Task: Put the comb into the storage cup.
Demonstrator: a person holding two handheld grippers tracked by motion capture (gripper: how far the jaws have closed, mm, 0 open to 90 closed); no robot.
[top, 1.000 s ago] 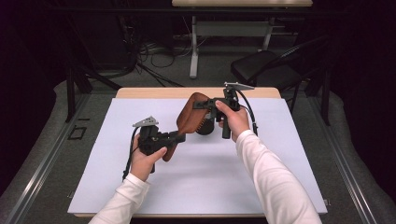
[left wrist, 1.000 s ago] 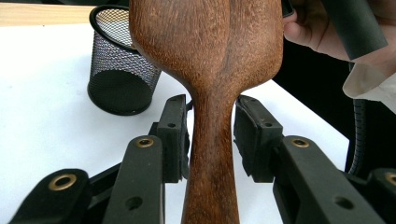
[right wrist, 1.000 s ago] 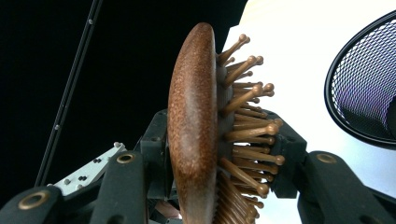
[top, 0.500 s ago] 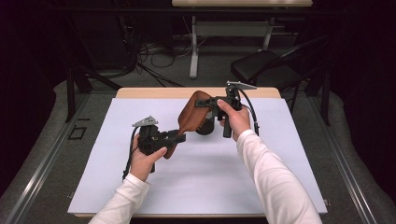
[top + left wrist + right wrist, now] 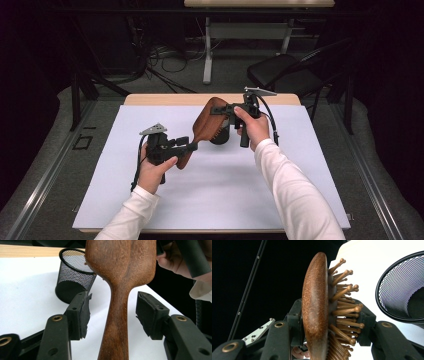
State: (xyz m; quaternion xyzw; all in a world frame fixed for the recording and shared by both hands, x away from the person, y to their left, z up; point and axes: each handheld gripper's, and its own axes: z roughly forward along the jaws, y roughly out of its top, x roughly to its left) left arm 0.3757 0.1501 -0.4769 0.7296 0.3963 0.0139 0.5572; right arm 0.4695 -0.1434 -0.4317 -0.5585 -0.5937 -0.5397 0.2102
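Wooden paddle hairbrush (image 5: 207, 125) is held up off the white counter (image 5: 220, 195), just in front of the black mesh pen cup (image 5: 220, 136). Right claw (image 5: 223, 111) is clamped on the brush head: one jaw on the smooth back, the other against the wooden bristles (image 5: 344, 312). Left claw (image 5: 186, 146) sits around the handle (image 5: 117, 322) with jaws spread, clear gap on both sides, no contact with the wood. Brush head sits next to the cup rim, handle pointing away from the cup toward the left claw.
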